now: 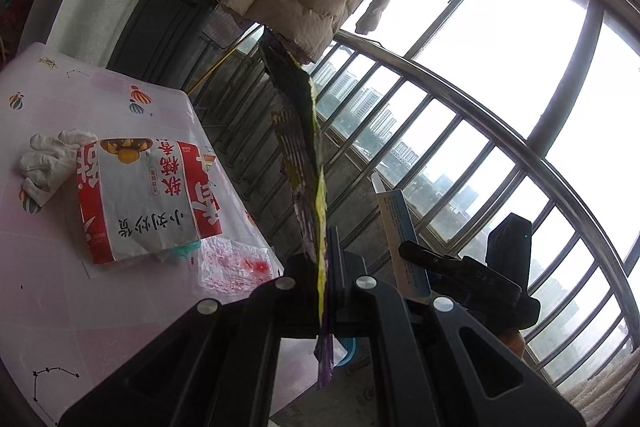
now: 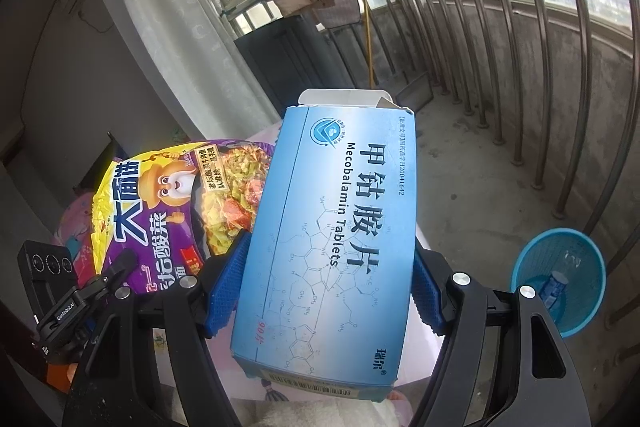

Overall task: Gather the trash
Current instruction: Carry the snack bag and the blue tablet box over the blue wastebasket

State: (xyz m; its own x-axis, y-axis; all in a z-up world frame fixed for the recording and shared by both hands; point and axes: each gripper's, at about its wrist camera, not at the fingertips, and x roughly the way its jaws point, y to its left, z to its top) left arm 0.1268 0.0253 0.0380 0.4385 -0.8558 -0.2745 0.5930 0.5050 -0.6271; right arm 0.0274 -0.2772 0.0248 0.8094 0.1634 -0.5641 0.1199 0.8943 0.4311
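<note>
Holding two pieces of trash clear of the counter [image 1: 100,95], both grippers look ready to carry them to the blue wastebasket [image 2: 560,267] on the balcony floor, down to the right. The left gripper [image 1: 326,267] is clenched on a flattened instant-noodle wrapper [image 1: 304,155], pinched edge-on so it stands up from the fingers. The right gripper [image 2: 320,291] grasps a blue Mecobalamin tablet box [image 2: 340,227] across its width, its blue pads [image 2: 228,291] pressing both long sides; the box's end flap is open. On the counter remain a red-and-white snack bag [image 1: 148,199], a crumpled tissue [image 1: 48,163] and a clear plastic wrapper [image 1: 236,263] near the edge. The floor toward the railing [image 2: 520,47] seems open, so the path to the basket looks unobstructed.
</note>
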